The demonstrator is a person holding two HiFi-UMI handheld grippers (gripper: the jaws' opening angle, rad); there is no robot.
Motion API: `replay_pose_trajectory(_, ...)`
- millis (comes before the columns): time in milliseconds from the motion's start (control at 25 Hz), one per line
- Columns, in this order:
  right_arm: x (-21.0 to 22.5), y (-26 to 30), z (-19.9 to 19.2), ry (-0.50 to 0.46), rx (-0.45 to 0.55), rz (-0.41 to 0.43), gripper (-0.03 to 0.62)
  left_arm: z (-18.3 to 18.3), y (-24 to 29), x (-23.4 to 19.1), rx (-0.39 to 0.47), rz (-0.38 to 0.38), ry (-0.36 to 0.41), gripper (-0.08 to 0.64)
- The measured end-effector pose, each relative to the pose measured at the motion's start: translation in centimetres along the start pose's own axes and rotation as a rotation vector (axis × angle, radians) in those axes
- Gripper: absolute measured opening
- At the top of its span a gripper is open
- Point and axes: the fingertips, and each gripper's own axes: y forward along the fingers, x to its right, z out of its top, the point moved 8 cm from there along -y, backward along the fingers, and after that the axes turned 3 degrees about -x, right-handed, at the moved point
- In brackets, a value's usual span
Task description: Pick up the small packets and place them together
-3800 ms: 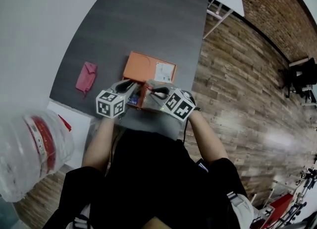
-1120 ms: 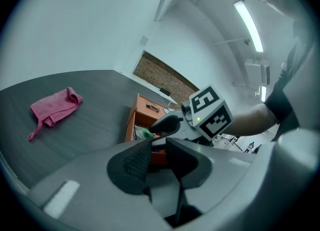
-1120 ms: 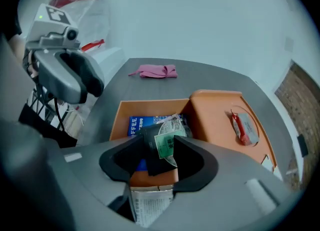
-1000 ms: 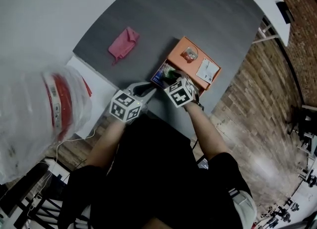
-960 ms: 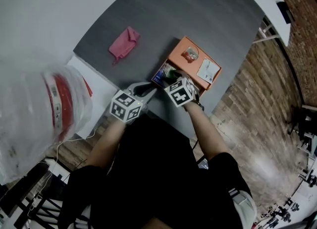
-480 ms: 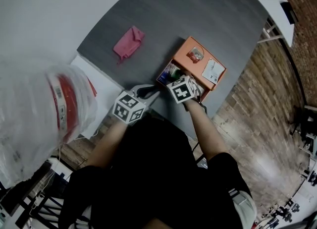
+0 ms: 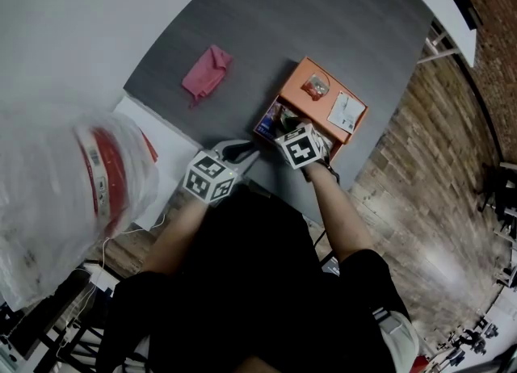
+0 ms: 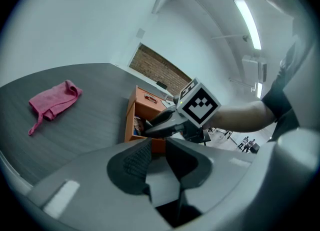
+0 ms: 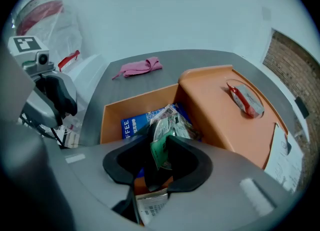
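Inside box bay: green packet, upright among other packets.
Right gripper: jaws have just been closing; now clamped on green packet, nose steeply down into bay.
Crowding: blue packet touching it at back-left; white printed packet under jaws; bay walls close either side.
Box: orange, on grey table by near edge; closed half carries red packet and paper label.
Left gripper: jaws slightly apart, empty; just off box's near-left corner, aimed at it, not touching.
Further out: pink cloth on table, well left of box; plastic bag off table, far left.
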Motion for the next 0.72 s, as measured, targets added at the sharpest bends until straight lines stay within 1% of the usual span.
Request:
replay_pose_trajectory(40,0.0,-0.3,0.1,-0.006,0.015,-0.002,0.112,0.0,0.1,0.0,-0.002,-0.002,0.001,0.086)
replay_pose_trajectory(200,-0.2,-1.0,0.0,-0.017,0.036,0.004,0.054,0.2,0.5,0.2,-0.008,-0.008,0.009,0.086)
replay_pose_trajectory(440,-0.6,-2.9,0.1,-0.026,0.076,0.020,0.048,0.7,1.2,0.6,-0.012,-0.022,0.029,0.086)
replay_pose_trajectory(720,-1.0,-7.1,1.1,-0.016,0.188,0.068,0.046,1.9,2.1,0.5,0.012,-0.029,0.032,0.086)
